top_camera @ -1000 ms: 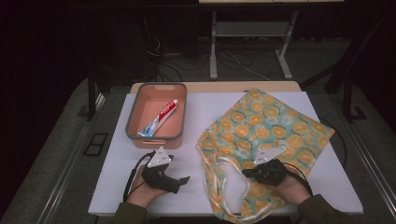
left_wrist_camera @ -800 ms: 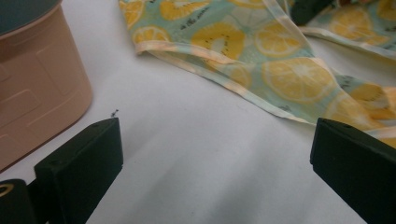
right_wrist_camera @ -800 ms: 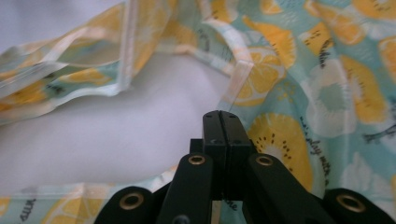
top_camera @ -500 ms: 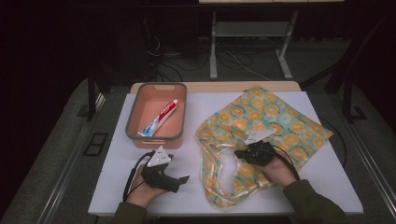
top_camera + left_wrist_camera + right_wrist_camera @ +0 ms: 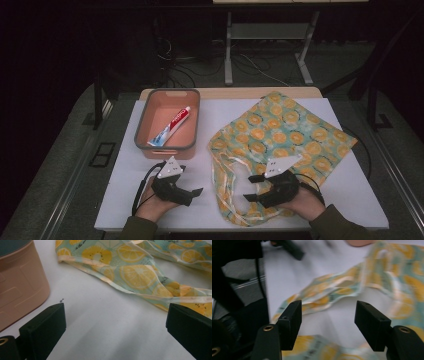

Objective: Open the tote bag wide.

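A tote bag (image 5: 287, 127) printed with yellow lemons on teal lies flat on the right half of the white table (image 5: 125, 200). Its long handles (image 5: 225, 202) trail toward the front edge. My right gripper (image 5: 250, 188) hovers over those handles, pointing left. Its jaws have just been opening and now stand apart with nothing pinched. In the blurred right gripper view the cloth (image 5: 329, 292) lies below the gripper (image 5: 328, 320). My left gripper (image 5: 192, 181) rests at the front left, open wide. Bare table lies between its jaws (image 5: 115, 322), and the bag strap (image 5: 135, 272) is ahead.
A salmon bin with a grey rim (image 5: 167, 147) stands at the back left and holds a toothpaste tube (image 5: 172, 125). The bin's wall (image 5: 20, 285) is close beside my left gripper. A table frame and cables stand on the dark floor beyond.
The right gripper, earlier shut on the bag's handles, carried them a little away from the front edge, then let go, opened and came back. The left gripper stayed put.
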Demonstrator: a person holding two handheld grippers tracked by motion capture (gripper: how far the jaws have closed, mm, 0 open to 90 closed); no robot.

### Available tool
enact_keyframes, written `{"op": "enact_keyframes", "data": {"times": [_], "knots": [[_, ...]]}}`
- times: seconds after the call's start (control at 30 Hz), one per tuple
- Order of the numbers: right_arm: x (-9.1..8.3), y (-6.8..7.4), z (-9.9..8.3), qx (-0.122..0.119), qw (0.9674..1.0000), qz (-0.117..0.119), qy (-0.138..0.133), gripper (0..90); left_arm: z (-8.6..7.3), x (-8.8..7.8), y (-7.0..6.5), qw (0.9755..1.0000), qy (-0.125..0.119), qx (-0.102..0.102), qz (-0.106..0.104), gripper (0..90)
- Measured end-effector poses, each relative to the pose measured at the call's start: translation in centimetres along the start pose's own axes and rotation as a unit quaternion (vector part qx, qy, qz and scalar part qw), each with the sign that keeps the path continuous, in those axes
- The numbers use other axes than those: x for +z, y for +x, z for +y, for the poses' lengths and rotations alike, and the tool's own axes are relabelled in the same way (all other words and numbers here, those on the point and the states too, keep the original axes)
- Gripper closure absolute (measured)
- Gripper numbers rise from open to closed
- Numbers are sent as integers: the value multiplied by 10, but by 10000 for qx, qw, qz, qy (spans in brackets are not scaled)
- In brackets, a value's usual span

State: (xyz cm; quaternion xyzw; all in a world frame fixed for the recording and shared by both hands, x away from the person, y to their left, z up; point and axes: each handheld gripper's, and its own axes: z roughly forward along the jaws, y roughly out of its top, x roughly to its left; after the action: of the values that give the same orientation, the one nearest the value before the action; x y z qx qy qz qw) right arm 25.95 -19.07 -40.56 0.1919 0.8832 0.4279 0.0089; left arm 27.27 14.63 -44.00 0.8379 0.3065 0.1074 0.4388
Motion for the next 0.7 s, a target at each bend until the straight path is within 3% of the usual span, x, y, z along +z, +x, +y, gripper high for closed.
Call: {"op": "enact_keyframes", "data": {"times": [0.17,0.3,0.47,0.6,0.67,0.7], "knots": [[15,18,1,-263,9990,261,238,405,1,0,0,10000,-18,20,5,13],[30,22,-5,-428,9970,283,578,443,1,1,-1,10000,27,64,-19,13],[43,25,-9,-516,9947,371,808,479,1,2,-2,9999,50,89,-40,14],[49,29,-11,-662,9925,423,941,555,1,2,-2,9999,57,88,-41,14],[51,31,-11,-758,9911,428,1011,628,1,2,-2,9999,68,94,-39,14],[51,31,-11,-826,9909,379,991,710,1,2,-2,9999,72,99,-40,14]]}}
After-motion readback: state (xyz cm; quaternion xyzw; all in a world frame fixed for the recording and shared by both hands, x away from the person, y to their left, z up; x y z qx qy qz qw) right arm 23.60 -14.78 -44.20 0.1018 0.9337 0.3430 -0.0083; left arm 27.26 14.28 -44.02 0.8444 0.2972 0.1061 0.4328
